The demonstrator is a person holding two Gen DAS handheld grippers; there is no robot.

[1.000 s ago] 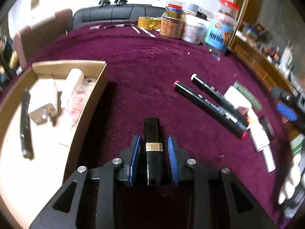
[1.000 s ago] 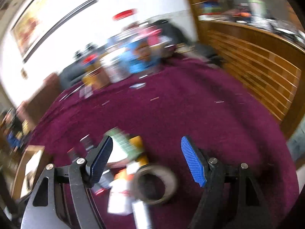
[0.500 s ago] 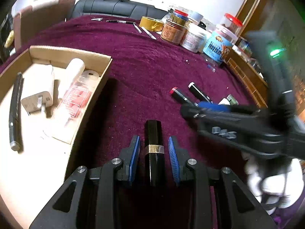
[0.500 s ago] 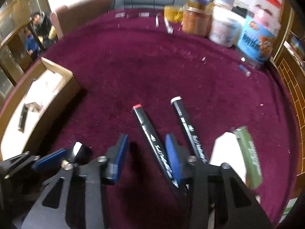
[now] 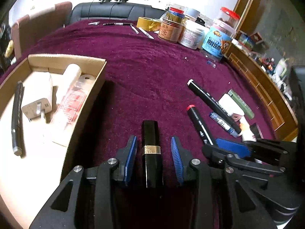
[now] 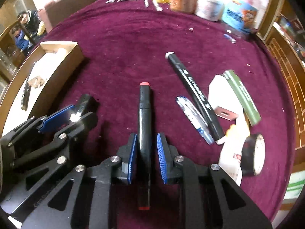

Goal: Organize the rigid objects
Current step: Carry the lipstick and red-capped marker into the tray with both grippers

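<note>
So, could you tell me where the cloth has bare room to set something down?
The widest free patch of maroon cloth lies between the cardboard box and the white-capped marker, running back toward the jars. It is crowded on the right, around the markers and tape roll.

A wide stretch of bare maroon cloth (image 6: pixel 133 38) is lying open between the cardboard box (image 5: pixel 89 103) and the markers. The white-capped marker (image 6: pixel 192 89), blue pen (image 6: pixel 192 114), white charger (image 6: pixel 223 97) and tape roll (image 6: pixel 255 152) are crowding the right side, jars (image 5: pixel 190 32) blocking the far edge.
</note>
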